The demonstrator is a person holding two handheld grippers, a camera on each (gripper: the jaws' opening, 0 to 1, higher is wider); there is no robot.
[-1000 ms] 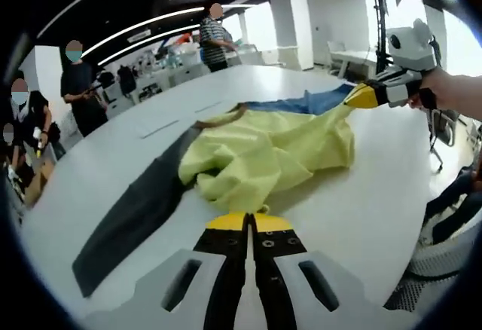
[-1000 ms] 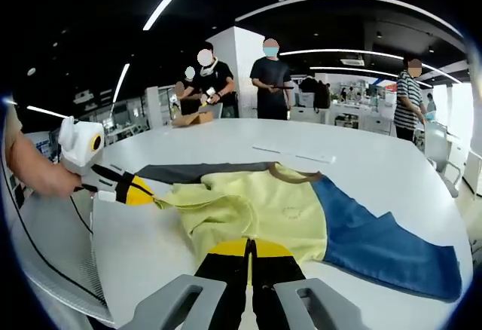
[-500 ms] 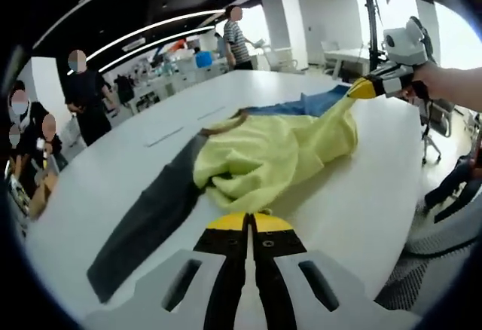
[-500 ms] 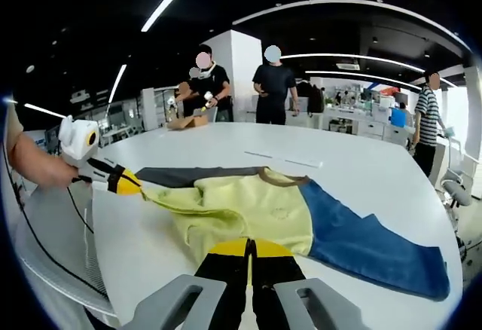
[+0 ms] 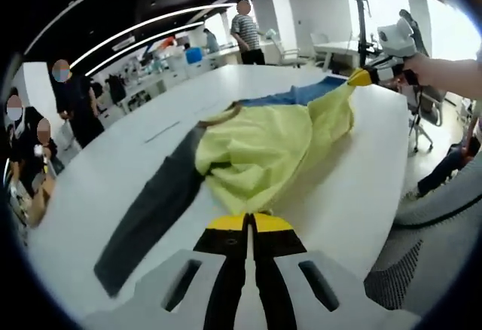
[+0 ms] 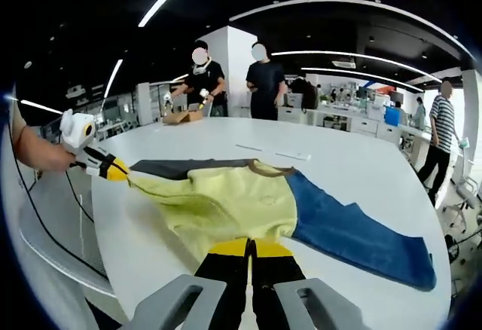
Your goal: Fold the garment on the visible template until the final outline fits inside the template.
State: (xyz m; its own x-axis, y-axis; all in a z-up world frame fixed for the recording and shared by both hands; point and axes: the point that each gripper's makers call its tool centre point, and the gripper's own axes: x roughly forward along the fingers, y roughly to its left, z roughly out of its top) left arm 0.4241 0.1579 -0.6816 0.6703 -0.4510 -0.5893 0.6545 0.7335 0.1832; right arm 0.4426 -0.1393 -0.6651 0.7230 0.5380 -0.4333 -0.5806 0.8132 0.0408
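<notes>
Stretched flatter than before, garment (image 5: 256, 149) lies on tabletop (image 5: 354, 194), its hem pinched between left gripper (image 5: 248, 223) and right gripper (image 6: 250, 249)

Both yellow-tipped black hand-held grippers are pinched closed: left hand-held gripper (image 5: 249, 223) and right hand-held gripper (image 6: 251, 248), arms spread wide apart.

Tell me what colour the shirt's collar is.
Brown, on the collar of the shirt; it shows best in the right gripper view.

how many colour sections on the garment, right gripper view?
3. Yellow body in the middle by the right gripper, grey sleeve at the far left, blue sleeve stretching right across the table. Any further sections could be hidden in folds.
</notes>
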